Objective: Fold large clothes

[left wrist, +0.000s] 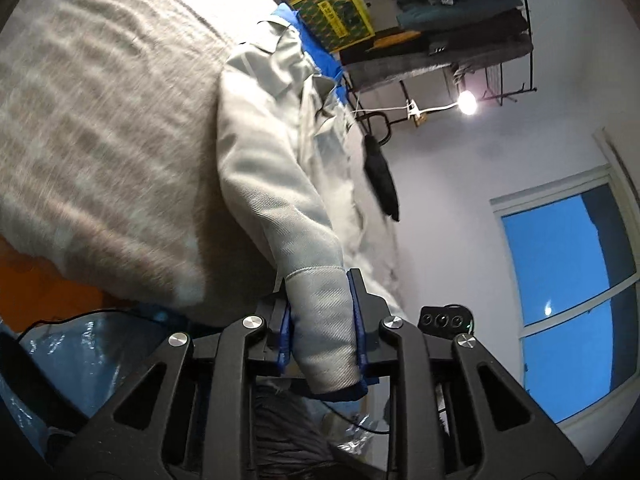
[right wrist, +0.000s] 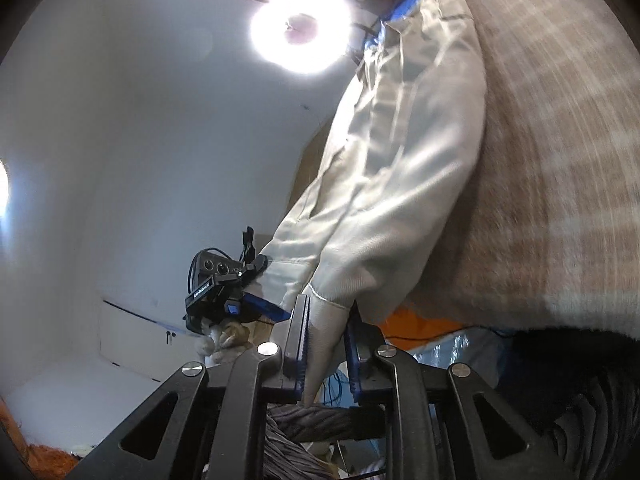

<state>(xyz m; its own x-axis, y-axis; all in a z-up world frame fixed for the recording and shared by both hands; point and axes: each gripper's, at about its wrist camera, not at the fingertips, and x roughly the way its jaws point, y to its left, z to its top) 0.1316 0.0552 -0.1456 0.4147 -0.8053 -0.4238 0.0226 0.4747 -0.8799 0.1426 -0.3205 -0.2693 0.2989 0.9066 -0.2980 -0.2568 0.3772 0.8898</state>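
Note:
A pale grey jacket (left wrist: 276,152) with blue trim lies stretched over a beige checked blanket (left wrist: 104,132). In the left wrist view my left gripper (left wrist: 322,320) is shut on the cuff of one sleeve (left wrist: 320,312), the blue pads pressing both sides of the cloth. In the right wrist view my right gripper (right wrist: 326,344) is shut on the cuff of the other sleeve (right wrist: 328,328), and the jacket (right wrist: 400,152) runs away up the frame. The other gripper's camera head (right wrist: 216,280) shows to the left of that sleeve.
A clothes rack (left wrist: 464,20) with hung and folded garments stands behind the blanket, beside a yellow-framed green box (left wrist: 336,12). A bright lamp (left wrist: 467,101) and a window (left wrist: 568,304) are on the right. The blanket (right wrist: 560,160) fills the right side. Orange cloth (left wrist: 44,292) lies below it.

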